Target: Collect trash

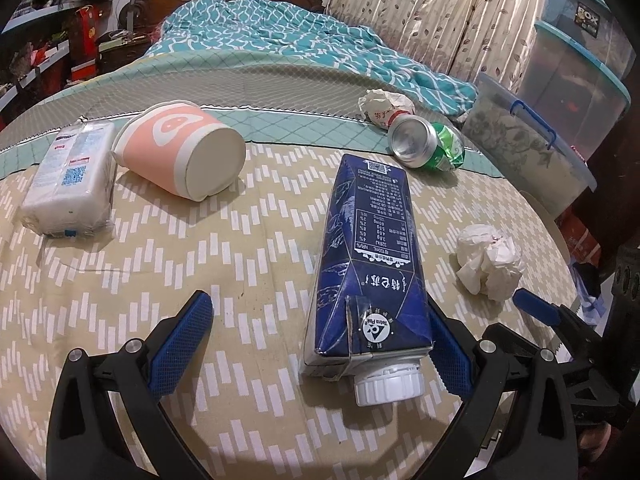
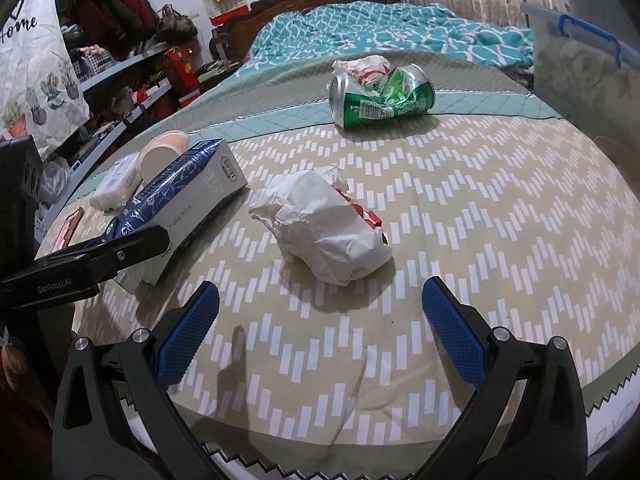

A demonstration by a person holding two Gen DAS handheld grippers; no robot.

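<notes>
- Two grippers with knurled blue pads work over a tan zigzag-print cloth point(image 2: 500, 220).
- Left gripper point(image 1: 316, 344): jaws spread wide, the glossy navy milk carton point(image 1: 366, 256) lying between them, white ribbed cap nearest the camera; its right pad sits against the carton's side.
- Right gripper point(image 2: 320, 320): jaws wide apart, holding nothing, the crumpled white paper wad point(image 2: 324, 224) just ahead.
- Farther back lie a dented green can point(image 2: 380, 96), a toppled pink paper cup point(image 1: 180, 150) and a plastic-wrapped tissue pack point(image 1: 68, 184).

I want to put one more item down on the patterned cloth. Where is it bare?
Bare cloth lies between the blue milk carton and the pink paper cup, and right of the crumpled white paper. The far edge is crowded: crushed green can beside a paper wad.
</notes>
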